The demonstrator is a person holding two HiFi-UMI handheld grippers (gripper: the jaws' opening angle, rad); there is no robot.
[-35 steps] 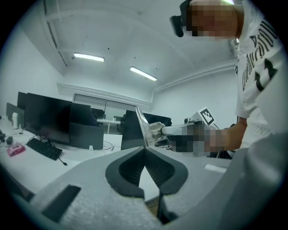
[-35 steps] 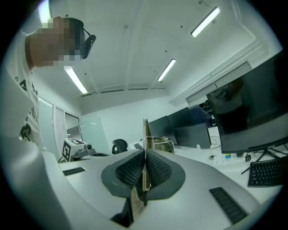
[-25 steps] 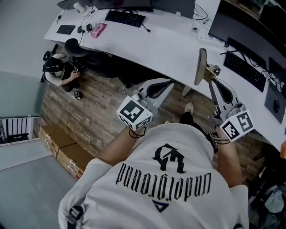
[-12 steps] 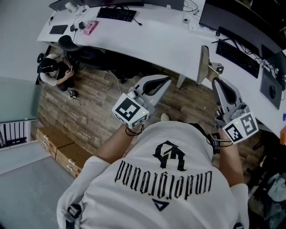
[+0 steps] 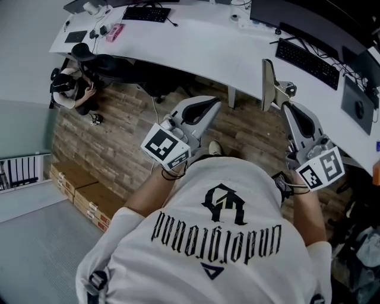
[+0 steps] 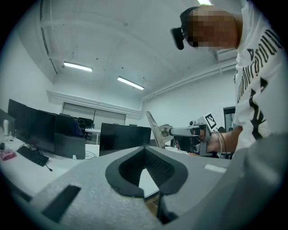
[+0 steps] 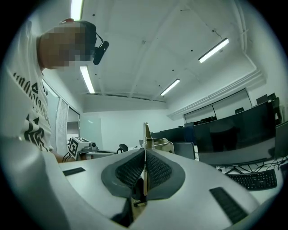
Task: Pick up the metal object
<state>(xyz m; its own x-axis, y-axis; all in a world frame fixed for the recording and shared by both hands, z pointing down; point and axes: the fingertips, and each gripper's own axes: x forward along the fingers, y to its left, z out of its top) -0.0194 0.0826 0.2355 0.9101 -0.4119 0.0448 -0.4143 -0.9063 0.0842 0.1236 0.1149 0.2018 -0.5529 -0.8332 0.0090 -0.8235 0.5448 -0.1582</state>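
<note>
The metal object (image 5: 268,84) is a thin flat plate with a small bracket (image 5: 286,90) on one side. It stands on edge above the white desk's front rim. My right gripper (image 5: 287,107) is shut on its lower end. In the right gripper view the plate (image 7: 145,134) rises edge-on from between the pressed pads. The left gripper view shows the plate (image 6: 154,127) out ahead of the right gripper (image 6: 167,131). My left gripper (image 5: 215,104) hangs over the wooden floor left of it, shut with nothing between its pads (image 6: 155,164).
A long curved white desk (image 5: 208,53) carries keyboards (image 5: 306,56), monitors (image 5: 309,18) and a pink item (image 5: 114,31). A dark office chair (image 5: 119,65) and a person (image 5: 71,89) low on the floor are at the far left. Cardboard boxes (image 5: 77,196) lie at the left.
Both grippers have drifted slightly up and left in the head view. The right gripper still holds the plate, now set a little further over the desk edge. The jaws have not changed.
</note>
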